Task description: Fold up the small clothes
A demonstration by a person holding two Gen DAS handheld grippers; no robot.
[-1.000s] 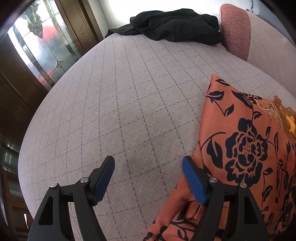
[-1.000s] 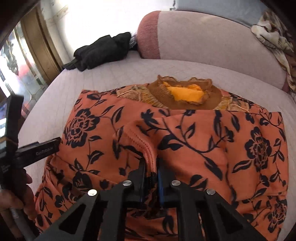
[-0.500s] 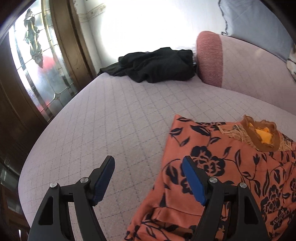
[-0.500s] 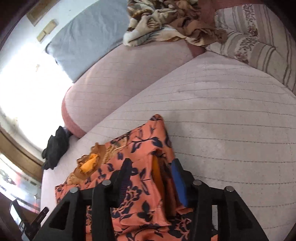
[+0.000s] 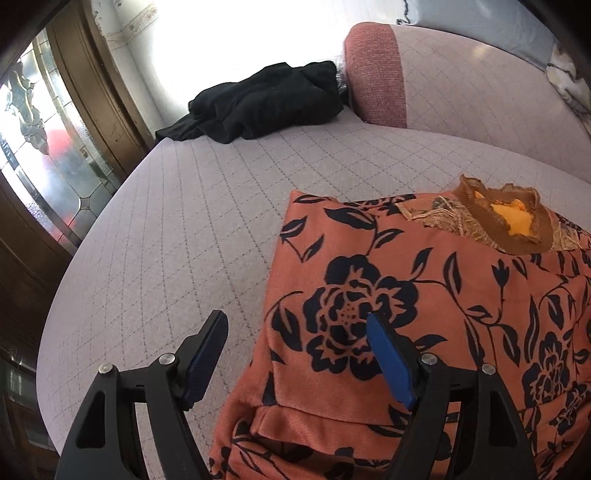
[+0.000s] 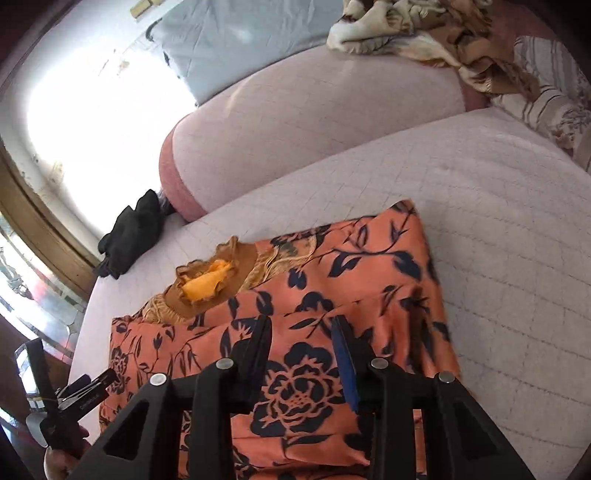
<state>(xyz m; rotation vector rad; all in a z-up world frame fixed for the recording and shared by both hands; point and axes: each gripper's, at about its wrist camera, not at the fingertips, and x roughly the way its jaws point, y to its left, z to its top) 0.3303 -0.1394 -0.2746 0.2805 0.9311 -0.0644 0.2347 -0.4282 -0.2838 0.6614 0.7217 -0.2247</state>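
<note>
In the left wrist view, you are holding your left gripper (image 5: 295, 354) with its 2 jaws spread and opening a little more, nothing between the pads. It is hovering over the left edge of the orange flowered top (image 5: 424, 306), which is lying flat on the quilted bed cover (image 5: 192, 229). 1 blue pad is hanging over the cloth, the other over bare cover. The brown collar (image 5: 502, 218) with its yellow lining is sitting at the far end of the top. A black garment (image 5: 266, 103) is heaped well apart near the pink bolster (image 5: 376, 70), beside the glass door (image 5: 40, 147).

In the right wrist view, your right gripper (image 6: 301, 350) is hovering over the middle of the same top (image 6: 388, 280); its jaws are part-way apart and closing, and I cannot tell that any cloth is pinched between them. The sides of the top are looking folded inward, so the garment is lying as a narrow rectangle. Your left hand (image 6: 59, 458) with its tool is showing at the lower left. A grey pillow (image 6: 236, 40) and a crumpled patterned blanket (image 6: 424, 33) are lying beyond.

You are probably between folds: side folds done, cross fold still to come. Next, you would likely be pinching the near hem at both corners and carrying it toward the collar, keeping both layers caught so the folded sides are not slipping open.
</note>
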